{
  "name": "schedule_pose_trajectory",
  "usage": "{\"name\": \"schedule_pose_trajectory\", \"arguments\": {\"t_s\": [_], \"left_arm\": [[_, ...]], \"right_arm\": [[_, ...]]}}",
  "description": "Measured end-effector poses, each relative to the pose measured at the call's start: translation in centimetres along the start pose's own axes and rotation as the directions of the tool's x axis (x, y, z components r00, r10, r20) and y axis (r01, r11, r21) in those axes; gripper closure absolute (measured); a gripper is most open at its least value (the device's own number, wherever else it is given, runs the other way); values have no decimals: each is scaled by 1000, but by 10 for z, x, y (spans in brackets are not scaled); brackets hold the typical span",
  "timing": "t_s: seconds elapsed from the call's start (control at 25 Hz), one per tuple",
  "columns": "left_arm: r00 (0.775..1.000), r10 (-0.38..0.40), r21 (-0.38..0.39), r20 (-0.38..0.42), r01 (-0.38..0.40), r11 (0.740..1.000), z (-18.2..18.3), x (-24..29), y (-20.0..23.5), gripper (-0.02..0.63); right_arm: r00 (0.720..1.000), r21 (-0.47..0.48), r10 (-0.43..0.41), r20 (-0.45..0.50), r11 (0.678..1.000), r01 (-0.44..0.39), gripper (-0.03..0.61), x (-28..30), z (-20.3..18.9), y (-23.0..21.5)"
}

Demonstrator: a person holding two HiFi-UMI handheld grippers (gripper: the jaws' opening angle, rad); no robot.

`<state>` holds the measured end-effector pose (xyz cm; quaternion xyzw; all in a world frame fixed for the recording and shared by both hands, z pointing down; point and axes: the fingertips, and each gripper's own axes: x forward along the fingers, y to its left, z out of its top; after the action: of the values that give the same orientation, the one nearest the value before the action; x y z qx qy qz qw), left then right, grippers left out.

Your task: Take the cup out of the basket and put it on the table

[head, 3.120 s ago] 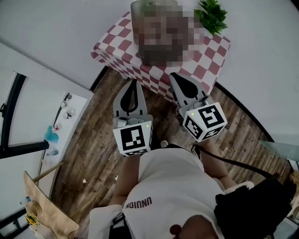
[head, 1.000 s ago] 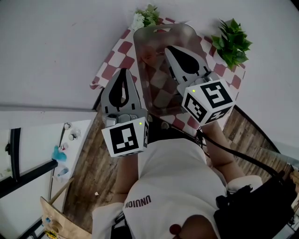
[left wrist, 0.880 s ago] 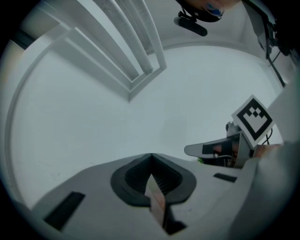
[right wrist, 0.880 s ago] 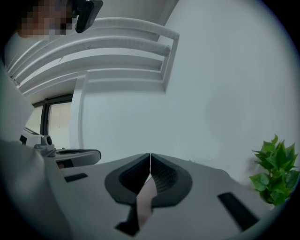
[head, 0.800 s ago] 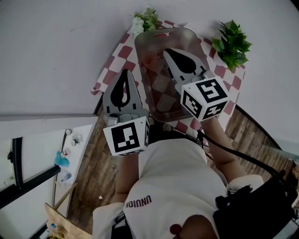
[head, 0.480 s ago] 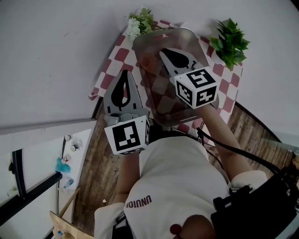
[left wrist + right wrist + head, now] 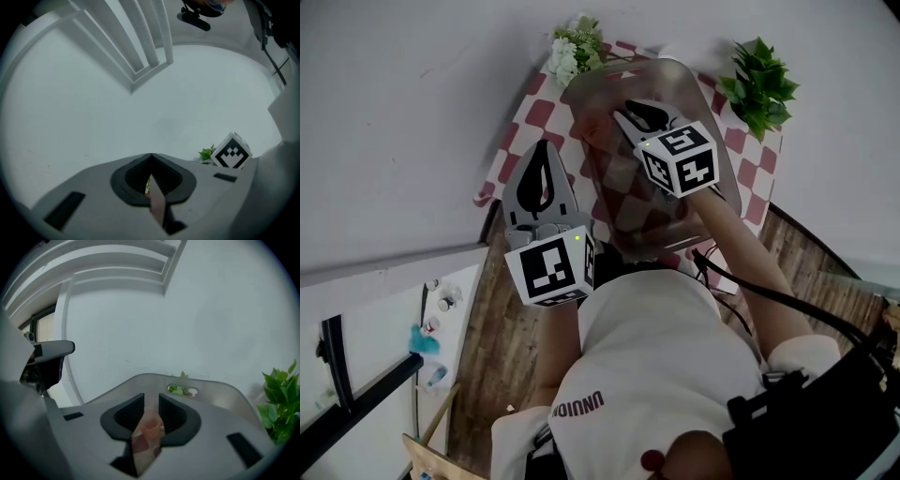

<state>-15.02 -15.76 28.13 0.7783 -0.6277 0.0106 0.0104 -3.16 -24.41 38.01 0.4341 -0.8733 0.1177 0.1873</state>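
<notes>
A translucent grey basket [image 7: 705, 178] stands on the table with the red-and-white checked cloth [image 7: 525, 131]. A pinkish cup [image 7: 598, 131] lies inside it near the far left corner. My right gripper [image 7: 625, 112] dips into the basket and points down at the cup. Its jaws have just been opening and stand slightly apart. In the right gripper view the cup [image 7: 150, 427] shows through the gap of the right gripper [image 7: 151, 400], with no pad pressing on it. My left gripper [image 7: 541, 147] is shut and empty, level, just left of the basket; its tips [image 7: 150, 157] meet.
A green plant [image 7: 757, 84] stands at the table's far right corner and white flowers [image 7: 567, 52] at the far left. The white wall is right behind the table. Wooden floor and a white counter with small items [image 7: 431, 328] lie to the left.
The right gripper has sunk into the basket toward the cup, tilting down, and its jaws have parted a little. The left gripper has edged forward beside the basket.
</notes>
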Motion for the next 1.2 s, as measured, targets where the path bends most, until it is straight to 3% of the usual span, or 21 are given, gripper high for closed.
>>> {"name": "schedule_pose_trajectory", "arguments": {"t_s": [0.12,0.32,1.2], "left_arm": [[1000,-4,-5,0,4,1000,-1,2,0,603],[1000,-2,-15,-8,1,1000,-5,6,3,603],[998,52,-34,-47,-53,998,-21,16,19,603]], "right_arm": [[1000,-5,-5,-25,1000,5,474,8,-6,-6],[993,-45,42,-106,998,-47,390,28,-22,-4],[942,-174,121,-314,968,-183,238,80,-85,-5]]}}
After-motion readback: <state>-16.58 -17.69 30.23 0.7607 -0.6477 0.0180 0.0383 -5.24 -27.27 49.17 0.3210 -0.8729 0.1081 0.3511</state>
